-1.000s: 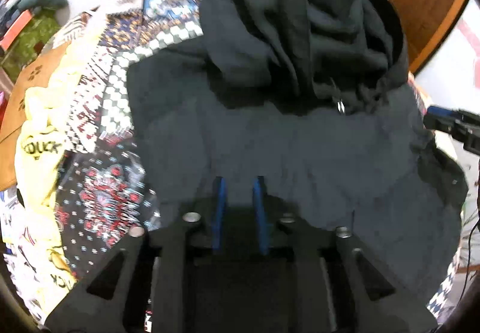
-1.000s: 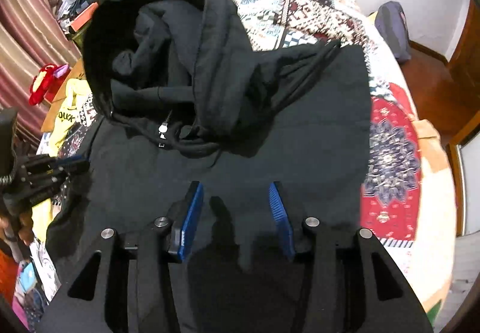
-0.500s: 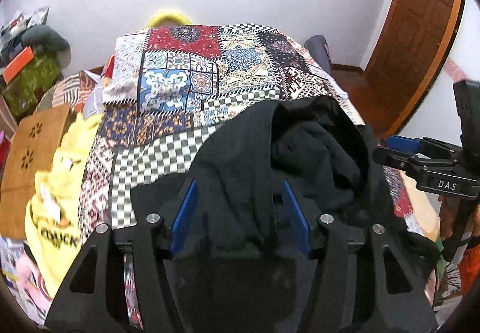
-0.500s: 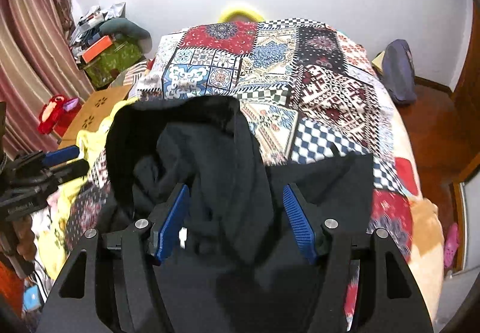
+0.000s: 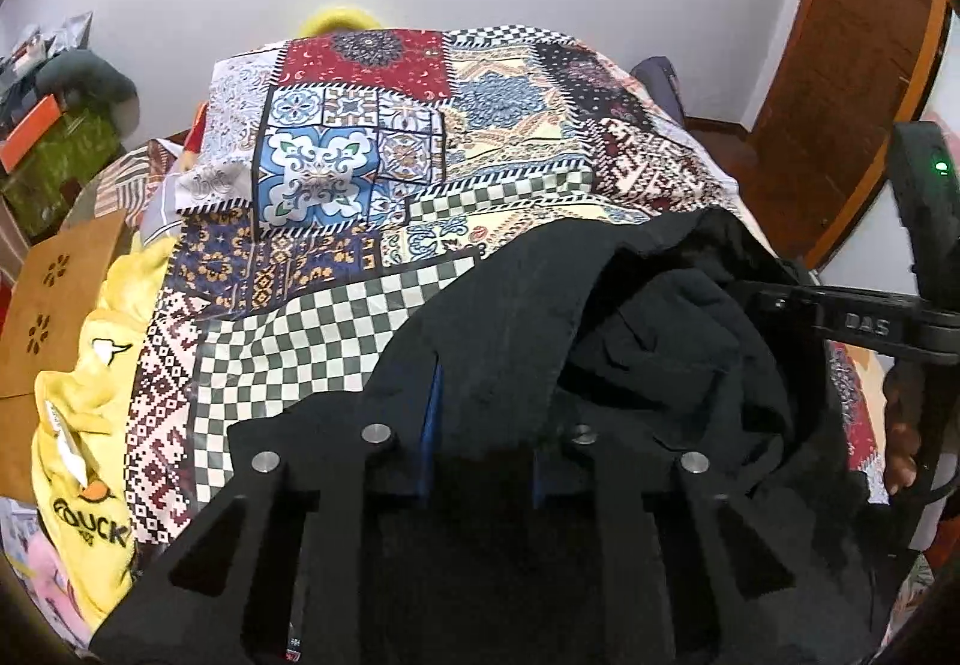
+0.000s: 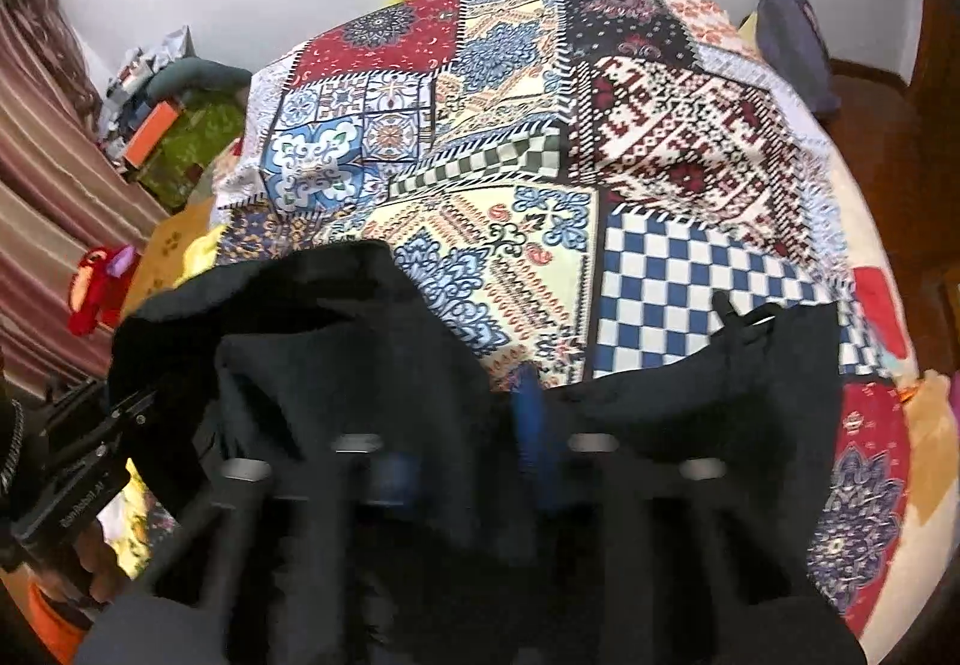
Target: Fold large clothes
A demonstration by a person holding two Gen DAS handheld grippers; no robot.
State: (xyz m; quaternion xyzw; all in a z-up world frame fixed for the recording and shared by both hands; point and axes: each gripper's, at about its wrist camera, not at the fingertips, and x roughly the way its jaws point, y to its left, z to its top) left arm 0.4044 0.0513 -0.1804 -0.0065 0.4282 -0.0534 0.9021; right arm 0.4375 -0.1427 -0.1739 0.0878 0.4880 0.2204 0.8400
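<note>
A black hoodie (image 5: 600, 305) lies at the near end of a patchwork bedspread (image 5: 360, 173), hood bunched up on top. My left gripper (image 5: 483, 443) is closing, with a thick fold of the hoodie pinched between its blue pads. In the right wrist view the hoodie (image 6: 336, 341) fills the lower frame, drawstring at its right corner. My right gripper (image 6: 465, 443), blurred, is also closing with black cloth squeezed between its pads. Each gripper shows in the other's view: the right gripper (image 5: 852, 326) at the right edge, the left gripper (image 6: 90, 461) at the left edge.
A yellow garment (image 5: 84, 395) and a brown perforated board (image 5: 66, 293) lie left of the bed. A wooden door (image 5: 852, 65) stands at the right. A dark bag (image 6: 792, 41) sits past the bed's far right corner; a red toy (image 6: 96, 287) hangs by the curtain.
Both grippers slid from the hoodie's body back to its near edge, opened wide around the cloth, then closed on it. The views now tilt up to show the bedspread and wall.
</note>
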